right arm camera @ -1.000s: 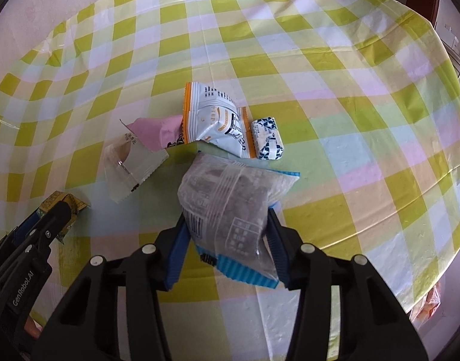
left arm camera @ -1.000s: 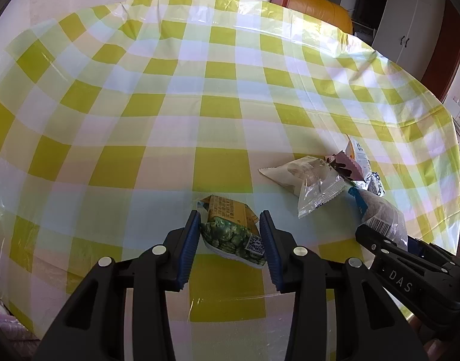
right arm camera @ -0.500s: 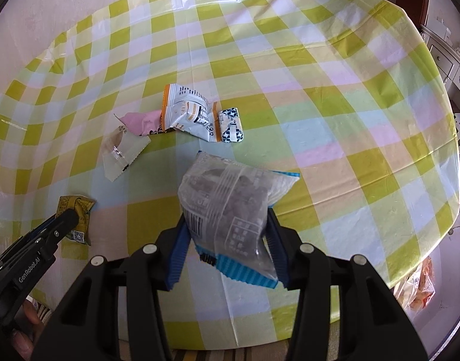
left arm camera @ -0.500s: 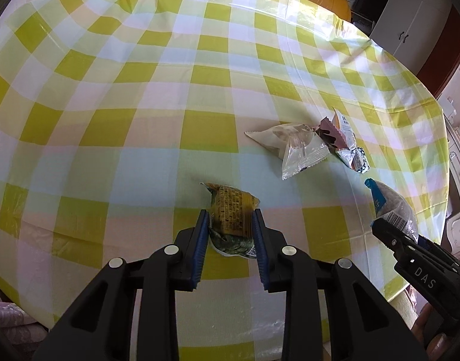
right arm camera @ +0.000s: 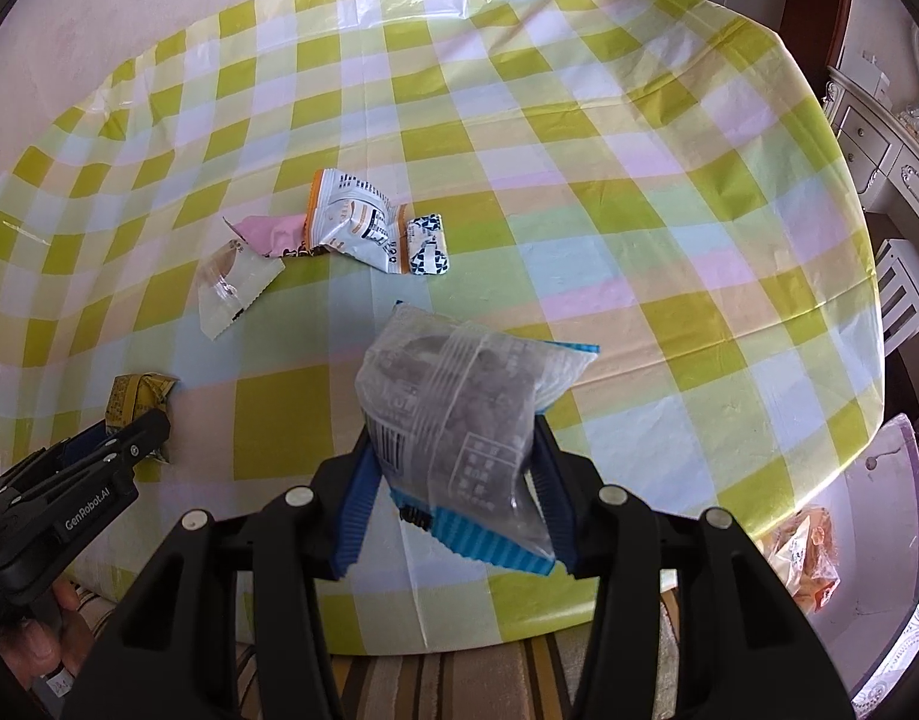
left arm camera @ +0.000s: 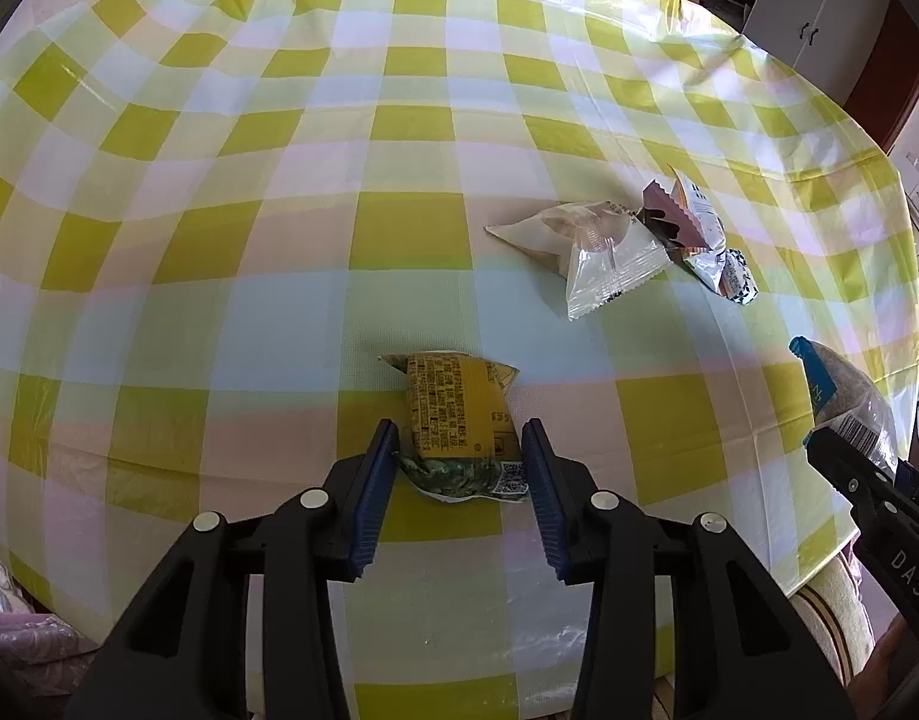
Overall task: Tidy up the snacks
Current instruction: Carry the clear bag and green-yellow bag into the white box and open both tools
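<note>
Snack packets: yellow-green packet (left arm camera: 459, 420) lies on tabletop (left arm camera: 279, 180) near its near edge, between pads of left claw (left arm camera: 462, 480); jaws apart, pads just beside packet's sides, contact unclear. Right claw (right arm camera: 453, 498) clamped on clear blue-edged bag (right arm camera: 459, 420), held above near-right part of tabletop. Cluster mid-tabletop: clear wrapper (right arm camera: 231, 288), pink wrapper (right arm camera: 267, 231), white-orange packet (right arm camera: 354, 222), small blue-patterned packet (right arm camera: 426, 243), touching or overlapping in row. Far half and right side of checked cloth open. Chair (right arm camera: 900, 294) beyond right edge.
</note>
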{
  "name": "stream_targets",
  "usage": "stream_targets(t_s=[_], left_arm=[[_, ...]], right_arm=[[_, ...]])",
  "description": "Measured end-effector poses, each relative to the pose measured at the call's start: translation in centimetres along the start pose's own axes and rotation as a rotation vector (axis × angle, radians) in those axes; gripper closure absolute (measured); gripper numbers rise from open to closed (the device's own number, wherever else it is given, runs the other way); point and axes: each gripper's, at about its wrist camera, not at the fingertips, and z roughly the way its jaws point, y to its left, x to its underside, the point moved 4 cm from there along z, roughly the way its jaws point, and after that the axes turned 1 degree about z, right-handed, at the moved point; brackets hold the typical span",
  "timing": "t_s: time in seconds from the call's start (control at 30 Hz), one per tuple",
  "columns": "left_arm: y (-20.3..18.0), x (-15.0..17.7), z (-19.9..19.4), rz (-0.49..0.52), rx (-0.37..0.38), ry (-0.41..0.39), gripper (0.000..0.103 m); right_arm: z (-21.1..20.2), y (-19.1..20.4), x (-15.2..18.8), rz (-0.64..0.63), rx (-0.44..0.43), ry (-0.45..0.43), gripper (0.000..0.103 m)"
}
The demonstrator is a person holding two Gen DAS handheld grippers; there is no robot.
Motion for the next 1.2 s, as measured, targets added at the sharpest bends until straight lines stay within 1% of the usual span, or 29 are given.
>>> stream_targets(t_s=[0.1, 0.27, 0.4, 0.5, 0.67, 0.87, 1.03, 1.2], left_arm=[[-0.1, -0.1, -0.5, 0.003, -0.016, -0.016, 0.069], [-1.3, 0.1, -1.5, 0.030, -0.008, -0.031, 0.071], [-2.6, 0.4, -2.8, 0.035, 0.028, -0.049, 0.071], [-4.4, 0.7, -3.7, 0.060, 0.060, -0.059, 0.071], [-8.7, 1.5, -4.8, 0.118, 0.141, -0.062, 0.071], [-14.8, 2.8, -5.7, 0.209, 0.240, -0.048, 0.071], [-20.4, 4.6, -6.1, 0.305, 0.327, -0.010, 0.071], [-26.0, 7.0, -5.8, 0.406, 0.416, 0.061, 0.071]], right_arm=[[-0.4, -0.4, 0.1, 0.001, 0.002, -0.006, 0.054], [-1.0, -1.7, 0.5, 0.021, 0.006, -0.011, 0.054], [-1.5, -2.8, 0.7, 0.034, 0.004, -0.014, 0.054], [-2.1, -3.9, 0.9, 0.047, 0.005, -0.021, 0.054], [-2.9, -6.3, 1.3, 0.082, 0.013, -0.028, 0.054], [-4.1, -10.5, 2.2, 0.131, 0.037, -0.038, 0.054], [-5.0, -15.1, 3.5, 0.188, 0.085, -0.041, 0.054], [-5.2, -20.2, 6.0, 0.248, 0.147, -0.018, 0.054]])
